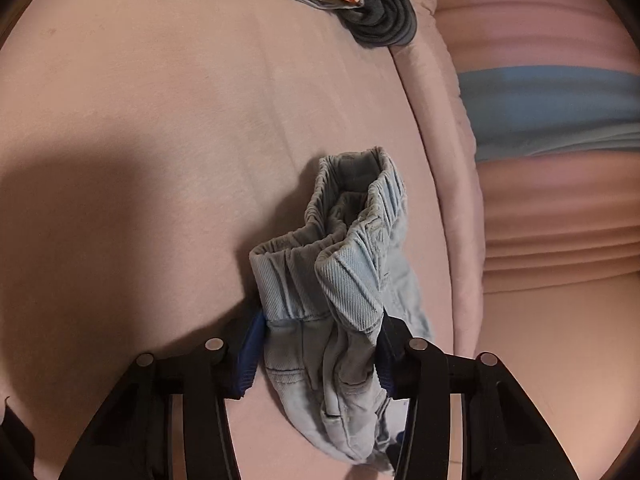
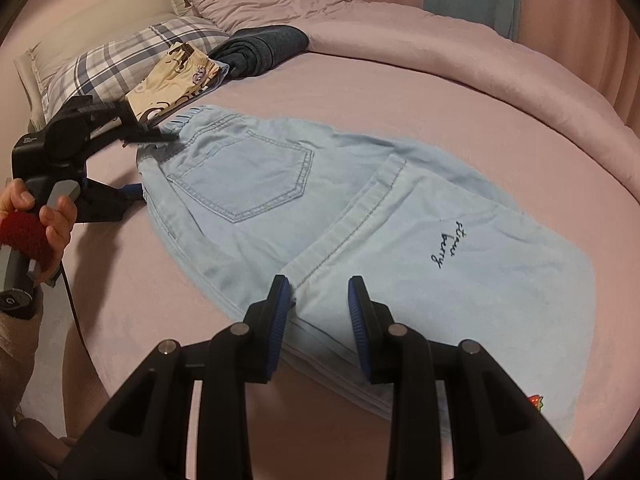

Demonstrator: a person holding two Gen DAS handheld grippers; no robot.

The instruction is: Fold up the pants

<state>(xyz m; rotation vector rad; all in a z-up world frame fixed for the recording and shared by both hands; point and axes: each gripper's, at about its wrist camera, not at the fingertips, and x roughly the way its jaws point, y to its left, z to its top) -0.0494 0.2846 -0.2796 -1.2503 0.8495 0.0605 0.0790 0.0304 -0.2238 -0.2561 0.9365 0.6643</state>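
Observation:
Light blue denim pants (image 2: 256, 184) lie flat on the pink bed sheet (image 2: 160, 300), back pocket up, one leg folded over with dark embroidered writing on it. In the left wrist view the bunched elastic waistband (image 1: 332, 280) fills the space between the blue pads, and my left gripper (image 1: 318, 356) is shut on it. The right wrist view shows that same left gripper (image 2: 150, 162) at the waistband's near corner, held by a person's hand (image 2: 48, 216). My right gripper (image 2: 320, 312) is open, straddling the pants' near folded edge with flat denim showing between its pads.
A folded yellow patterned garment (image 2: 176, 76) and a folded dark grey one (image 2: 264, 48) lie beyond the waistband. A plaid pillow (image 2: 120, 56) sits at the back left. A rolled pink duvet (image 2: 440, 40) rims the bed's far and right sides.

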